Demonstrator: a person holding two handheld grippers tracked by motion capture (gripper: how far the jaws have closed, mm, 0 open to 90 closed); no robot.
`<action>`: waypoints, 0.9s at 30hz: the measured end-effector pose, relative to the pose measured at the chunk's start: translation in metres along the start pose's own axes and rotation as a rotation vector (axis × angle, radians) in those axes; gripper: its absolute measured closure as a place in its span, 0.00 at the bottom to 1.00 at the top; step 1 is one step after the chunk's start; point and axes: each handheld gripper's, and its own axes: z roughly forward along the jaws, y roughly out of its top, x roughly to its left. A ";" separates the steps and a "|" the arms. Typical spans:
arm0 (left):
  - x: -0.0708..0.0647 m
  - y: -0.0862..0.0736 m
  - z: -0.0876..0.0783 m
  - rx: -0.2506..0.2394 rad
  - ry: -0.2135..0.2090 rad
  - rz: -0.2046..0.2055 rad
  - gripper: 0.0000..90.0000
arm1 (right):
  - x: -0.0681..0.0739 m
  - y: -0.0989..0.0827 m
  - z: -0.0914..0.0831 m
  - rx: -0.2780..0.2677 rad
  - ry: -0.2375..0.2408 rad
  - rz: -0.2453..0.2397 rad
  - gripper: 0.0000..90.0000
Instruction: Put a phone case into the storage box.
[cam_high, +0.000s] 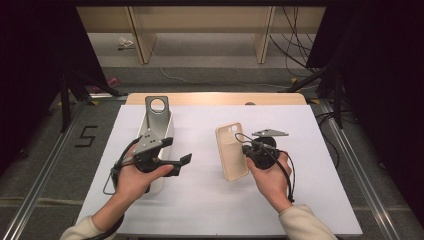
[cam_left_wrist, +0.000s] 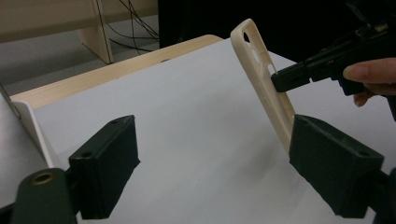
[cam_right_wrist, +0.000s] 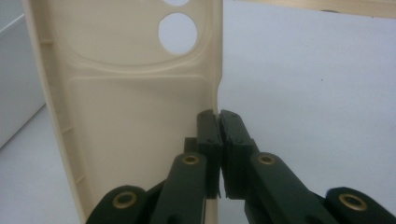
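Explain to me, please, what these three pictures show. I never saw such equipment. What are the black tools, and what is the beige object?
A person sits at a table covered with a white sheet and holds a hand-operated gripper in each hand. One picture looks down from above; the other two come from cameras riding on each gripper. The right gripper is shut on the side wall of a beige phone case, holding it up. The left gripper is open, nothing between its jaws, pointing toward the case. A white tray lies at the left.
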 end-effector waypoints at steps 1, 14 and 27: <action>-0.002 0.003 0.004 0.009 0.002 0.001 0.18 | 0.000 0.000 0.000 -0.004 -0.002 0.001 0.98; -0.019 0.026 0.050 0.013 0.042 -0.052 0.37 | 0.010 0.007 0.003 -0.035 -0.021 0.002 0.98; -0.024 0.029 0.069 0.013 0.038 -0.101 0.57 | 0.018 0.007 0.004 -0.039 -0.033 0.000 0.98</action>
